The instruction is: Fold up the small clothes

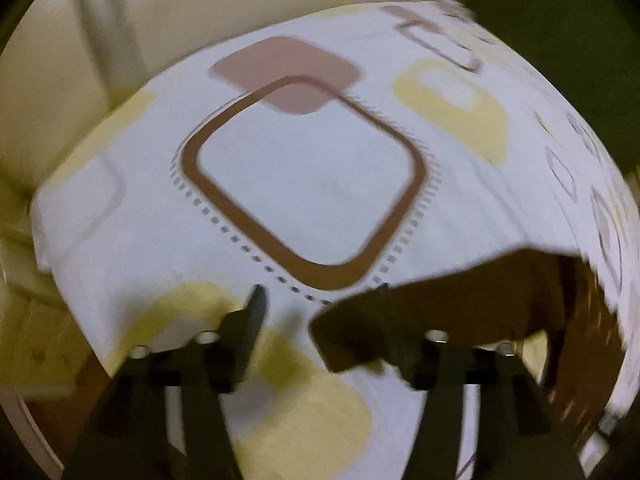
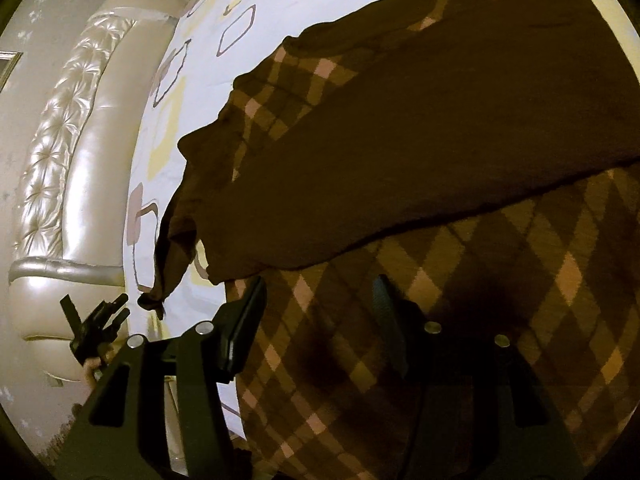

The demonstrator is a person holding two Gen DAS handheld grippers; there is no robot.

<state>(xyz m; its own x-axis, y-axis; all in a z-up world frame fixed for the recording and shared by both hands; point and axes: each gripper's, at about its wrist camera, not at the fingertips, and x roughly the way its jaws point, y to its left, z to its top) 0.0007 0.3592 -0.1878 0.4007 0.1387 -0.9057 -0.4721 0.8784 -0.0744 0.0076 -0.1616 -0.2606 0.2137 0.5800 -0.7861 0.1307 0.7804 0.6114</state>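
We are holding the left gripper (image 1: 320,300) with jaws apart, the sweater (image 1: 432,312) lying loose against its right finger on the sheet (image 1: 304,184). Our right gripper (image 2: 320,300) is hovering, jaws apart and empty, above the sweater (image 2: 400,152), the headboard (image 2: 80,160) standing beyond.

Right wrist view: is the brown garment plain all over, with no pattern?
No, the brown garment shows a tan diamond pattern below its plain dark folded-over part.
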